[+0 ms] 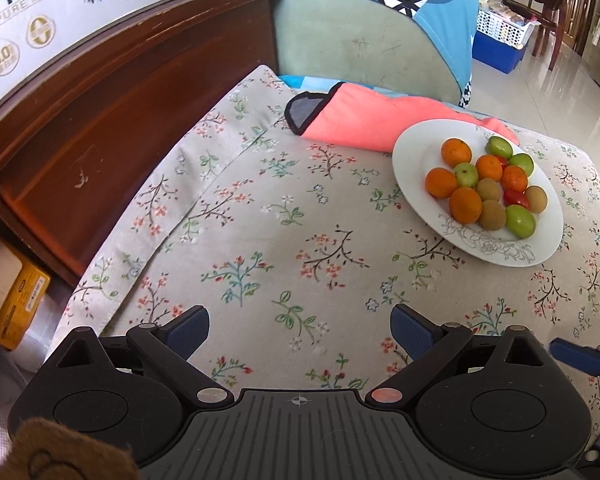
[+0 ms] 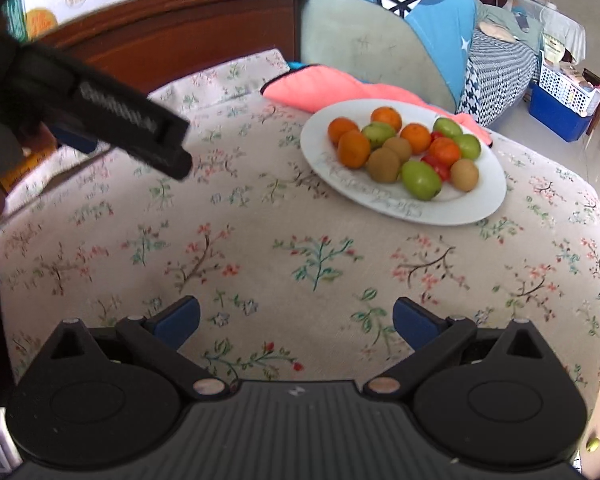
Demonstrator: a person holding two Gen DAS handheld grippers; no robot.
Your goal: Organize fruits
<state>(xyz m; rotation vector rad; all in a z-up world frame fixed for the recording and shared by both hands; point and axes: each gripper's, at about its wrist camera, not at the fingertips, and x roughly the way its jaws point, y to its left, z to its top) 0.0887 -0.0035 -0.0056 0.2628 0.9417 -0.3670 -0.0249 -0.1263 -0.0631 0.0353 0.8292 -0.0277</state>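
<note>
A white plate [image 1: 416,148] sits at the far right of the floral tablecloth and also shows in the right wrist view [image 2: 488,196]. It holds several oranges [image 1: 465,205], green fruits [image 1: 520,220], brown kiwis [image 1: 493,215] and small red tomatoes [image 1: 516,197]. My left gripper [image 1: 300,332] is open and empty, low over the cloth, well short and left of the plate. My right gripper [image 2: 296,318] is open and empty over the cloth, in front of the plate. The left gripper's body [image 2: 132,120] shows at the upper left of the right wrist view.
A pink cloth [image 1: 364,120] lies behind the plate. A dark wooden headboard [image 1: 112,104] runs along the left with a milk carton box [image 1: 28,12] on top. A green cushioned chair back [image 1: 348,40] stands behind. The tablecloth [image 1: 260,220] edge drops off at right.
</note>
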